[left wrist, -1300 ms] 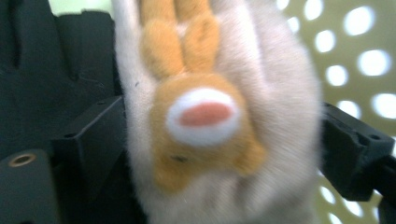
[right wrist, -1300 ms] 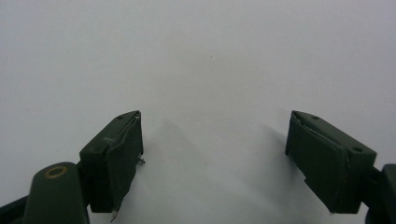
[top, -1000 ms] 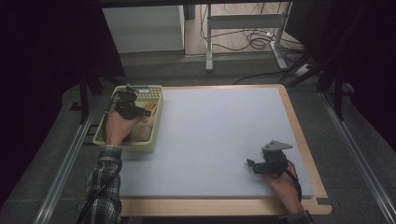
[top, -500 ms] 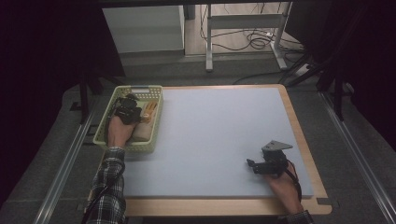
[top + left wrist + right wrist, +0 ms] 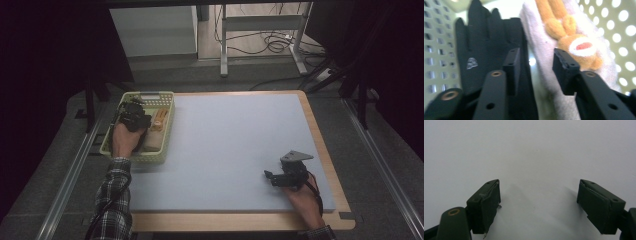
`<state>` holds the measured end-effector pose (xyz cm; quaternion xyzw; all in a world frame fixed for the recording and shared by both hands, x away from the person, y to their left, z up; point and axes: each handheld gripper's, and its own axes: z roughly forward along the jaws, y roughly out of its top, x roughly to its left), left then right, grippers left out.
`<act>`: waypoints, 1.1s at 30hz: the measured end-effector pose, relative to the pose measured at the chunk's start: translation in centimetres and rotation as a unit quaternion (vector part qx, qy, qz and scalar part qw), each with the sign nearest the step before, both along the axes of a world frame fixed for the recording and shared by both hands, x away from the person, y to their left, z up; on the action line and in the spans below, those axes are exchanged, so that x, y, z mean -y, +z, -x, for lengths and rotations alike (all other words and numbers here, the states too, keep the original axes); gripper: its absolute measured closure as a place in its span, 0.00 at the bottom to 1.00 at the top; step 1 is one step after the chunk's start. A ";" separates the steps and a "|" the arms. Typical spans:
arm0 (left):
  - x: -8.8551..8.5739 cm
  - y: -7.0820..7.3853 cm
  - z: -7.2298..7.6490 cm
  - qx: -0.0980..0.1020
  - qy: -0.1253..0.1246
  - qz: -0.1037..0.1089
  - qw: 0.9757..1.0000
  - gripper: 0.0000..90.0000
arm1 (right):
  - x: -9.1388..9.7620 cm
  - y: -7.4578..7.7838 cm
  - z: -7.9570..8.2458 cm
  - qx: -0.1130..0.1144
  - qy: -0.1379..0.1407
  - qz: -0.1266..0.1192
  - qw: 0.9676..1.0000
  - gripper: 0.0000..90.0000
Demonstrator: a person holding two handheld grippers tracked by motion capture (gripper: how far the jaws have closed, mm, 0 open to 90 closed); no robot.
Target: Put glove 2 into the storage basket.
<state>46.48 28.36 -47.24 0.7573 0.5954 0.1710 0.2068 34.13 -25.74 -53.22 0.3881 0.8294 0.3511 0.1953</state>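
My left gripper (image 5: 131, 109) reaches into a pale green perforated basket (image 5: 144, 160) at the table's left edge. In the left gripper view its jaws (image 5: 534, 58) stand a little apart, having just been opening. A black glove (image 5: 481, 42) lies under the left jaw. A white cloth (image 5: 541, 47) shows through the gap, with no pad pressing on it. An orange plush toy (image 5: 574, 42) rests on the cloth. My right gripper (image 5: 270, 176) rests on the blue-grey mat (image 5: 225, 135) at the front right, jaws (image 5: 539, 192) wide open with nothing between them.
The mat covers most of a wood-edged table (image 5: 330, 185). Metal rails (image 5: 75, 170) run along both sides. A desk frame (image 5: 260, 35) and cables (image 5: 280, 45) lie on the floor beyond the far edge.
The left hand has shifted slightly within the basket. The right hand and its gripper have stayed where they were.
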 end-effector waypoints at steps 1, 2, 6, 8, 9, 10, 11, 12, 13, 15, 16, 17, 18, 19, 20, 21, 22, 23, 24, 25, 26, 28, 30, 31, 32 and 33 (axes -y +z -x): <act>-0.2 0.2 0.2 0.003 0.002 0.001 1.000 0.60 | 0.0 0.0 0.0 0.000 0.000 0.000 1.000 0.21; -0.4 0.3 0.3 0.007 0.004 0.002 1.000 0.58 | 0.0 0.0 0.0 0.000 0.000 0.000 1.000 0.21; -1.2 0.9 0.9 0.021 0.009 0.018 1.000 0.49 | 0.0 0.0 0.0 0.000 0.000 0.000 1.000 0.21; -1.6 1.2 1.3 0.030 0.012 0.029 0.999 0.45 | 0.0 0.0 0.0 0.000 0.000 0.000 1.000 0.21; -1.8 1.3 1.4 0.034 0.012 0.034 0.999 0.43 | 0.0 0.0 0.0 0.000 0.000 0.000 1.000 0.21; -1.9 1.4 1.5 0.036 0.010 0.035 0.999 0.40 | 0.0 0.0 0.0 0.001 0.000 0.000 1.000 0.21; -2.1 1.5 1.7 0.037 0.011 0.038 0.999 0.38 | 0.0 0.0 0.0 0.001 0.000 0.000 1.000 0.21; -2.2 1.6 1.9 0.042 0.010 0.040 0.998 0.36 | 0.0 0.0 0.0 0.001 0.000 0.000 1.000 0.21; -2.4 1.7 2.1 0.045 0.010 0.043 0.998 0.34 | 0.0 0.0 0.0 0.001 0.000 0.000 1.000 0.21; -2.5 1.8 2.3 0.049 0.010 0.052 0.997 0.31 | 0.0 0.0 0.0 0.001 0.000 0.000 1.000 0.21; -2.6 1.9 2.5 0.052 0.008 0.056 0.997 0.30 | 0.0 0.0 0.0 0.001 0.000 0.000 1.000 0.21; -2.7 1.9 2.6 0.053 0.007 0.058 0.997 0.28 | 0.0 0.0 0.0 0.001 0.000 0.001 1.000 0.21; -2.8 2.0 2.7 0.057 0.006 0.063 0.996 0.27 | 0.0 0.0 0.0 0.001 0.000 0.000 1.000 0.21; -2.8 2.0 2.8 0.059 0.004 0.065 0.996 0.26 | 0.0 0.0 0.0 0.001 0.000 0.000 1.000 0.21; -2.8 2.0 3.0 0.060 0.003 0.069 0.996 0.25 | 0.0 0.0 0.0 0.001 0.000 0.000 1.000 0.21; -2.8 2.1 3.1 0.061 -0.001 0.068 0.996 0.24 | 0.0 0.0 0.0 0.001 0.000 0.000 1.000 0.21; -2.8 2.1 3.3 0.064 -0.002 0.070 0.995 0.23 | 0.0 0.0 0.0 0.001 0.000 0.000 1.000 0.21; -2.8 2.1 3.4 0.065 -0.004 0.071 0.995 0.23 | 0.0 0.0 0.0 0.001 0.000 0.000 1.000 0.21; -2.8 2.2 3.5 0.067 -0.005 0.073 0.995 0.22 | 0.0 0.0 0.0 0.001 0.000 0.001 1.000 0.21; -2.8 2.2 3.6 0.069 -0.008 0.073 0.995 0.22 | 0.0 0.0 0.0 0.001 0.000 0.001 1.000 0.21; -2.8 2.3 3.9 0.072 -0.013 0.074 0.995 0.20 | 0.0 0.0 0.0 0.001 0.000 0.001 1.000 0.21; -2.7 2.3 4.1 0.074 -0.015 0.076 0.994 0.19 | 0.0 0.0 0.0 0.001 0.000 0.001 1.000 0.21; -2.6 2.4 4.3 0.079 -0.020 0.076 0.994 0.18 | 0.0 0.0 0.0 0.001 0.000 0.001 1.000 0.21; -2.6 2.4 4.4 0.079 -0.023 0.075 0.994 0.17 | 0.0 0.0 0.0 0.001 0.000 0.001 1.000 0.21; -2.5 2.4 4.6 0.081 -0.025 0.074 0.994 0.16 | 0.0 0.0 0.0 0.001 0.000 0.001 1.000 0.21; -2.5 2.5 4.7 0.083 -0.027 0.073 0.993 0.16 | 0.0 0.0 0.0 0.001 0.000 0.001 1.000 0.21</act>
